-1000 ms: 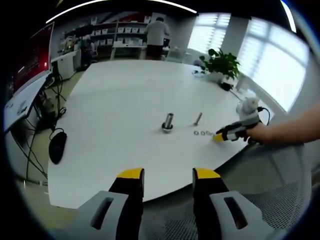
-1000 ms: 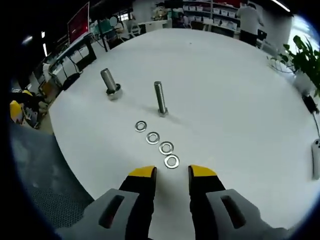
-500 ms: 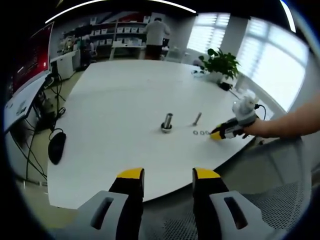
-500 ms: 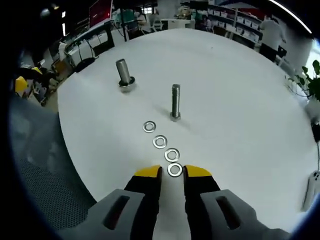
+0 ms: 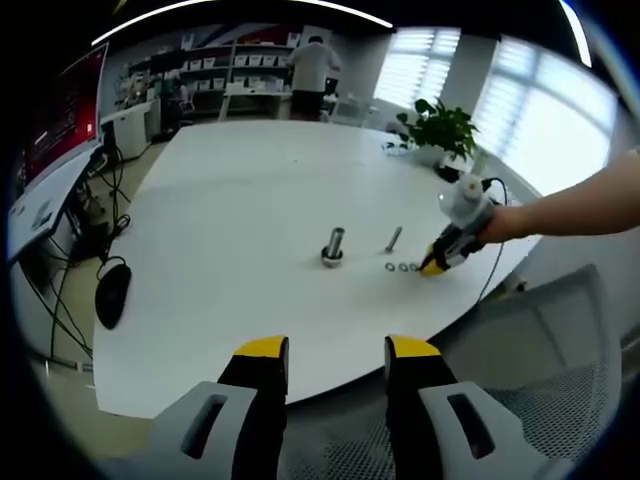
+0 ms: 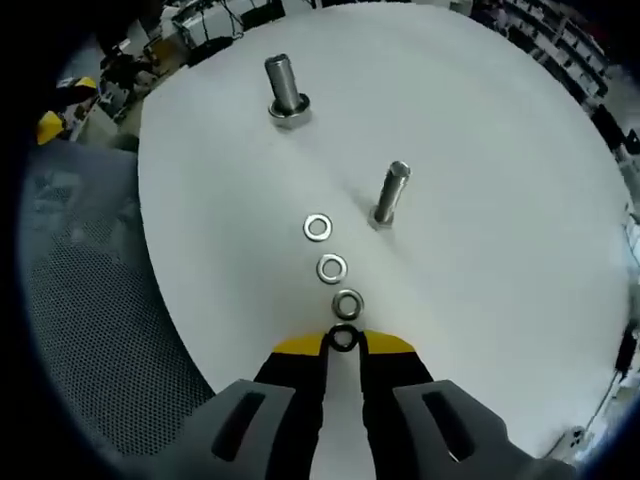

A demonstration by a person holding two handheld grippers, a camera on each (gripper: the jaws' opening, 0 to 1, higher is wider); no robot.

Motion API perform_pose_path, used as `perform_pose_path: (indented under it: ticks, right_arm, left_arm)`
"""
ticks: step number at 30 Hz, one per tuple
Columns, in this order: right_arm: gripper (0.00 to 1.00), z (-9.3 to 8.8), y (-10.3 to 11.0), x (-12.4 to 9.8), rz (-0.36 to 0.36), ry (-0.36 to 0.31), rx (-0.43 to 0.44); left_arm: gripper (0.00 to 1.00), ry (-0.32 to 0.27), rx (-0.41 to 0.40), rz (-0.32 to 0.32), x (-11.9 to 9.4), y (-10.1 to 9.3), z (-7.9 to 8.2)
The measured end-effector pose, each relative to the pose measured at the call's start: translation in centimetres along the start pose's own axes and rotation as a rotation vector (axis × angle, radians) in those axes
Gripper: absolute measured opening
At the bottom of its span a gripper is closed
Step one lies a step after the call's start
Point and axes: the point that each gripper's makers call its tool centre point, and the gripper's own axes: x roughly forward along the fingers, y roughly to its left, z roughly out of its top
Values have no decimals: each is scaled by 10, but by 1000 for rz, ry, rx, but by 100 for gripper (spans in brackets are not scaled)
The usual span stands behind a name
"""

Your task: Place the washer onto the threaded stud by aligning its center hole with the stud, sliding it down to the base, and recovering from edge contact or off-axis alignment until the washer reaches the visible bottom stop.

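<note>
- The round white desk carries every task item; in the left gripper view they sit near its right edge, toward the near side.
- A grey mesh chair seat lies below the desk edge in the right gripper view.
- The left gripper, grey with yellow-tipped jaws, hangs off the near edge of the desk, jaws wide apart with nothing between them.
- The right gripper, of the same build, is at the desk edge, tilted steeply down. Its yellow tips are nearly together and clamped on the nearest small steel washer, which stands on edge between them.
- A black computer mouse lies at the left edge of the desk in the left gripper view.
- The short thick steel stud with a nut at its base stands upright, farther in from the edge.
- The slim threaded steel stud stands upright, just beside the far end of the washer row.
- Three loose flat steel washers lie in a line running from the gripper tips toward the slim stud, flat on the desk, close but not touching.
</note>
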Motion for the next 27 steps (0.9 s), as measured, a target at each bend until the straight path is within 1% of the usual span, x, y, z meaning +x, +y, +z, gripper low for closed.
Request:
perform_pose_path:
  ticks: [2,4,5,7,11,14,17,19,22,24,27]
  right_arm:
    - [14,1,0,1,4,22,3]
    - [13,1,-1,0,13,31,29]
    - [13,1,-2,0,16,30,54]
    - [13,0,-2,0,17,20,54]
    - [12,-1,0,0,2,-7,65]
    - [12,-1,0,-1,-20,-47,96]
    - [12,-1,1,-2,-31,-78,94]
    - [12,-1,2,-2,-35,-92,101]
    - [12,-5,-1,-2,-55,-90,104]
    - [12,-5,-2,-6,-55,-99,118]
    - [12,1,-6,-14,-55,-128,136]
  left_arm:
    - [36,1,1,-1,0,0,0]
    - [36,2,0,0,0,0,0]
    - [36,0,-1,1,0,0,0]
    - [36,-1,-4,3,0,1,0]
    - [36,-2,-5,4,0,1,0]
    - [36,-6,-8,5,-1,1,1]
    - [36,-5,-5,4,-1,1,1]
    - [35,-5,-4,3,-1,1,1]
    - [35,-4,-4,2,-1,1,1]
    - [35,-4,-2,2,-1,1,0]
    - [35,-4,-3,1,-1,1,1]
